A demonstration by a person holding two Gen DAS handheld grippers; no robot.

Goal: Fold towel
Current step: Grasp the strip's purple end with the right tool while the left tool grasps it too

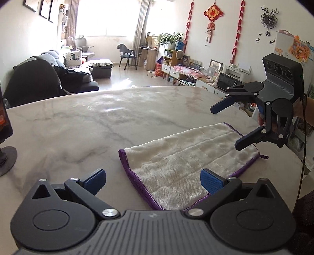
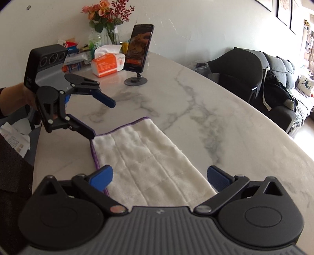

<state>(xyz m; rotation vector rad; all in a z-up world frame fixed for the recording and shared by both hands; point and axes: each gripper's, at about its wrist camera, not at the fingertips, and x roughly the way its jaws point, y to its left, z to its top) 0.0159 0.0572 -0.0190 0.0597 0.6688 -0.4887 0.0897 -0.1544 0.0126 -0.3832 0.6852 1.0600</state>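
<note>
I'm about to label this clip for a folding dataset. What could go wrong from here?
1. Both grippers, left and right, are open above the towel; on the slick marble table it may slide rather than lift.
2. The towel looks already folded, so a pinch might catch only the top layer.

Living room beyond a marble counter (image 1: pixel 78 121). Bright window (image 1: pixel 109 17) with curtains (image 1: pixel 140 29) lights a glossy floor (image 1: pixel 133 76). Dark sofa (image 1: pixel 78 78) along the left wall; chair (image 1: pixel 127 56) near the window. White wall carries a clock (image 1: pixel 268 18) and red hangings (image 1: pixel 213 13). Flowers (image 2: pixel 106 11) stand against the other wall.
</note>
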